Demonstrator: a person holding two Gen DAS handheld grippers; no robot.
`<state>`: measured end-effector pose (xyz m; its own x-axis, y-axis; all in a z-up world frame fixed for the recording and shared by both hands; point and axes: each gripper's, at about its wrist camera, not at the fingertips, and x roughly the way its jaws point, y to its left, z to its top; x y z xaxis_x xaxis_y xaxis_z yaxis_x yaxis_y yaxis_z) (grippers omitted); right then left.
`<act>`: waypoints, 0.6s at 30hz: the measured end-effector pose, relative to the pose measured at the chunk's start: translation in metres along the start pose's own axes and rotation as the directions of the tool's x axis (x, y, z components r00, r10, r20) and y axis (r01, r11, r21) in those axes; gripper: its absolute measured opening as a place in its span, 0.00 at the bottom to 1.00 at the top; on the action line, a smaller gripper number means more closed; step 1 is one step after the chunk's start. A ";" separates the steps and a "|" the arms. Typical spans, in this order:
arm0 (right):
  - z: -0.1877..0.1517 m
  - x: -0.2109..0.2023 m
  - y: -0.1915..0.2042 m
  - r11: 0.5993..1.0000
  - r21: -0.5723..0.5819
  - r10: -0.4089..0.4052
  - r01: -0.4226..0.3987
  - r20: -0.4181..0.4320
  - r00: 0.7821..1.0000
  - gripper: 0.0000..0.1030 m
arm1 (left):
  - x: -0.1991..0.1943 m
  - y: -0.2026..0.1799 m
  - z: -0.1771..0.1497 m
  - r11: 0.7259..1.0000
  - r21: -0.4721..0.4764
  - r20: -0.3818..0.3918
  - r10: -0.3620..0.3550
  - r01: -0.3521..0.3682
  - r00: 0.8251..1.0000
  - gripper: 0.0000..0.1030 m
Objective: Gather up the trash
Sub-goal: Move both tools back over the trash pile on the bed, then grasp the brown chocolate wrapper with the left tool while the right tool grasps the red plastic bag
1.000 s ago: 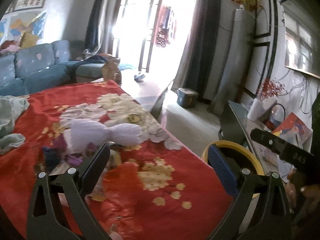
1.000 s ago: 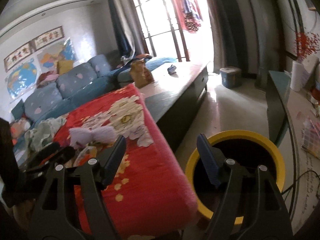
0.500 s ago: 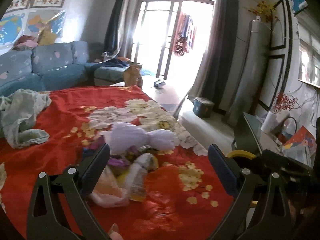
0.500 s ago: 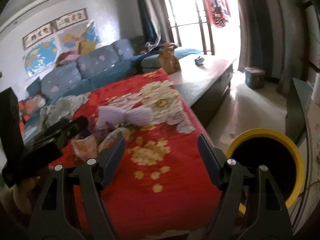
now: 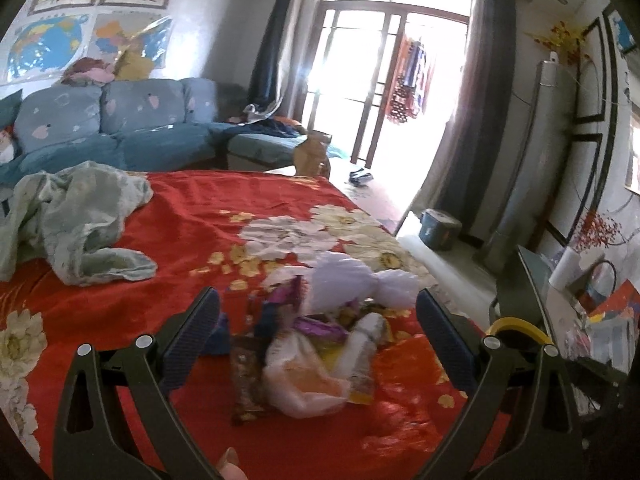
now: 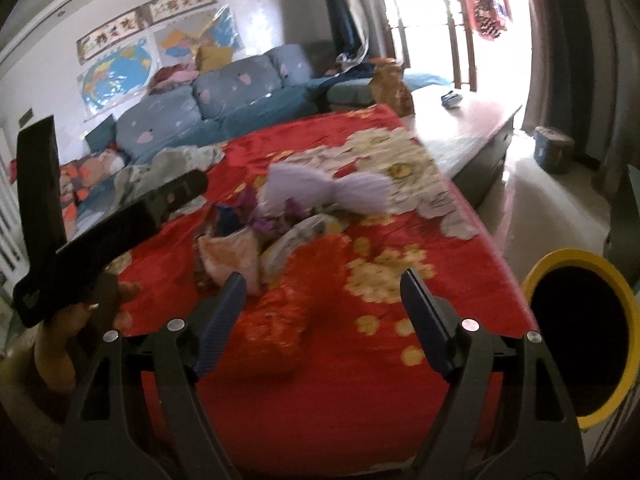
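A heap of trash [image 5: 316, 344] lies on the red flowered cloth [image 5: 192, 232]: a white plastic bag [image 5: 352, 284], a pale crumpled bag [image 5: 304, 384], purple and brown wrappers. My left gripper [image 5: 318, 344] is open and empty, its jaws either side of the heap, just above it. My right gripper [image 6: 322, 316] is open and empty, near the cloth's front edge, short of the heap [image 6: 280, 232]. A yellow-rimmed black bin [image 6: 580, 340] stands on the floor at the right; its rim also shows in the left wrist view [image 5: 516, 326].
A pale green cloth [image 5: 76, 220] lies crumpled at the table's left. A blue sofa [image 5: 108, 128] stands behind. A low wooden cabinet [image 6: 468, 124] runs beyond the table. A glass side table [image 5: 568, 320] with clutter stands at the right. The left gripper's body [image 6: 100, 236] shows in the right wrist view.
Both grippers have swung left, away from the bin and toward the trash heap. The left gripper now frames the heap. Both stayed open.
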<state>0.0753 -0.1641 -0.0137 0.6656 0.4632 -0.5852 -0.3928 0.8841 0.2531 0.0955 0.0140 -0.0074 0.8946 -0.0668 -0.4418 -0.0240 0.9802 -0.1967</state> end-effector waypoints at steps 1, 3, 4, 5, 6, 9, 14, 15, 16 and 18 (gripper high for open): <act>-0.001 0.004 0.005 1.000 -0.007 0.008 -0.008 -0.011 1.000 0.69 | 0.000 0.004 0.000 1.000 -0.002 -0.003 0.006 -0.006 1.000 0.93; -0.004 0.009 0.012 1.000 -0.022 0.015 -0.015 -0.029 0.999 0.69 | 0.001 0.011 -0.002 1.000 -0.006 -0.014 0.014 -0.014 1.000 0.93; -0.005 0.012 0.016 0.999 -0.028 0.020 -0.021 -0.040 0.999 0.69 | 0.002 0.014 -0.003 1.000 -0.007 -0.023 0.016 -0.016 1.000 0.93; -0.006 0.015 0.020 0.999 -0.033 0.024 -0.026 -0.048 0.999 0.69 | 0.005 0.018 -0.004 1.000 -0.008 -0.036 0.023 -0.023 0.999 0.93; -0.007 0.018 0.023 0.999 -0.039 0.027 -0.029 -0.056 0.998 0.69 | 0.006 0.023 -0.004 0.999 -0.008 -0.041 0.034 -0.035 0.999 0.93; -0.011 0.028 0.033 0.998 -0.053 0.039 -0.043 -0.085 0.996 0.69 | 0.011 0.040 -0.007 0.999 -0.031 -0.072 0.036 -0.039 0.997 0.90; -0.016 0.045 0.039 0.998 -0.046 0.038 -0.045 -0.131 0.991 0.70 | 0.023 0.058 -0.021 0.997 -0.076 -0.156 0.011 -0.023 0.988 0.70; -0.016 0.047 0.039 0.998 -0.041 0.041 -0.047 -0.137 0.990 0.70 | 0.025 0.060 -0.025 0.996 -0.086 -0.169 0.001 -0.016 0.986 0.64; -0.017 0.052 0.040 0.998 -0.038 0.047 -0.053 -0.151 0.987 0.70 | 0.027 0.062 -0.028 0.995 -0.097 -0.179 -0.007 -0.010 0.984 0.60; -0.018 0.058 0.040 0.998 -0.026 0.050 -0.055 -0.170 0.984 0.69 | 0.030 0.066 -0.032 0.993 -0.116 -0.188 -0.028 0.006 0.982 0.54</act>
<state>0.0866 -0.1030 -0.0516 0.5279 0.4896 -0.6940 -0.4449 0.8554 0.2651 0.1061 0.0703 -0.0614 0.7948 -0.1277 -0.5933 -0.0707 0.9515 -0.2995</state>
